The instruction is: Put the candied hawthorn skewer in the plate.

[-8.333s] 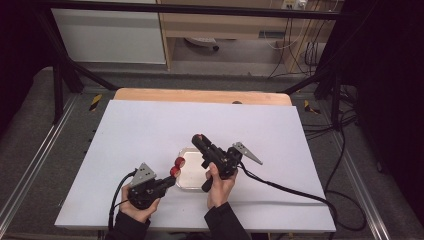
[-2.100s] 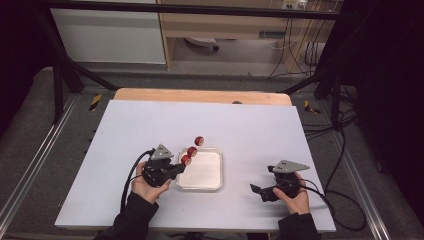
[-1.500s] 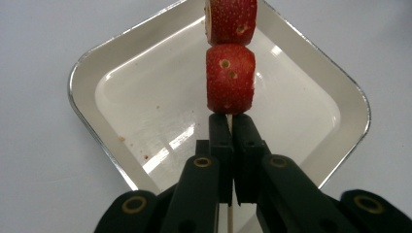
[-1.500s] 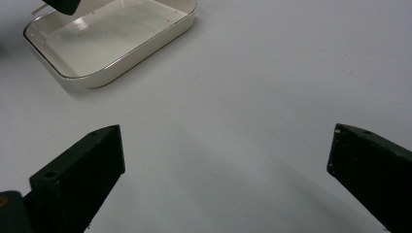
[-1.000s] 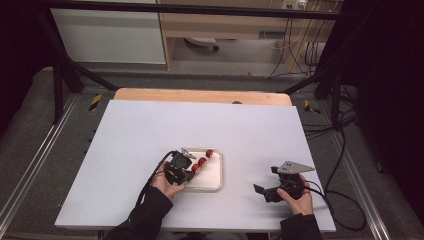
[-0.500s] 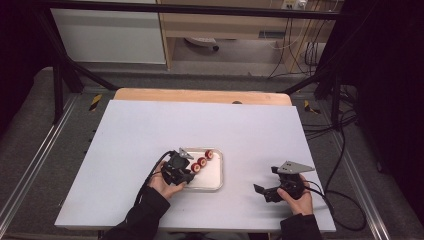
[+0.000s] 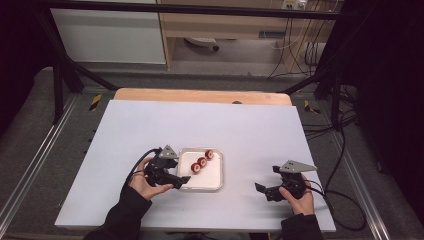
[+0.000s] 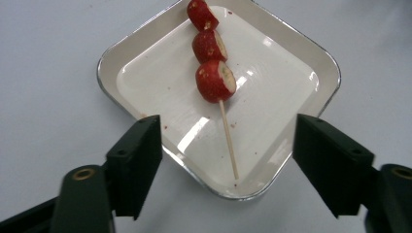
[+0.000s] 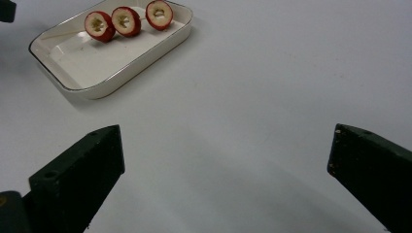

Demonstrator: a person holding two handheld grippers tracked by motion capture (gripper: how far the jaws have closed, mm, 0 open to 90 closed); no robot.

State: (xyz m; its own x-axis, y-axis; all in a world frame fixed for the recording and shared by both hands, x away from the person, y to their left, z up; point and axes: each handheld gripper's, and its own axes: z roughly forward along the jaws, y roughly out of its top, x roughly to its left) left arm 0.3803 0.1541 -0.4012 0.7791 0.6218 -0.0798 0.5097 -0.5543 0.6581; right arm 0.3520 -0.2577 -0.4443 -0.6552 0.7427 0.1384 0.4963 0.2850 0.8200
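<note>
A skewer (image 8: 214,77) carrying three red fruit pieces lies in the shallow white tray (image 7: 214,184) near the front middle of the white counter (image 7: 150,130). In the left gripper view the fruit sits bunched at the far end of the thin wooden stick, reaching toward the tray's far corner, while the bare end of the stick points back at the camera and stops just short of the tray's near rim (image 8: 218,194). The left hand-held gripper (image 8: 226,170) is released: its jaws have just been opening and now stand wide apart on either side of the tray's near corner, with the stick's bare end between them but touched by neither. In the high view this left hand-held gripper (image 7: 184,179) sits at the tray's left edge, held in the person's left hand (image 7: 145,182). The right hand-held gripper (image 7: 260,188) rests well apart to the right of the tray, in the right hand (image 7: 297,195), and its jaws are spread wide over bare counter, nothing between them. From the right gripper view the tray (image 9: 121,63) lies some way off at upper left, the three fruit pieces (image 9: 127,20) in a row along its far side
</note>
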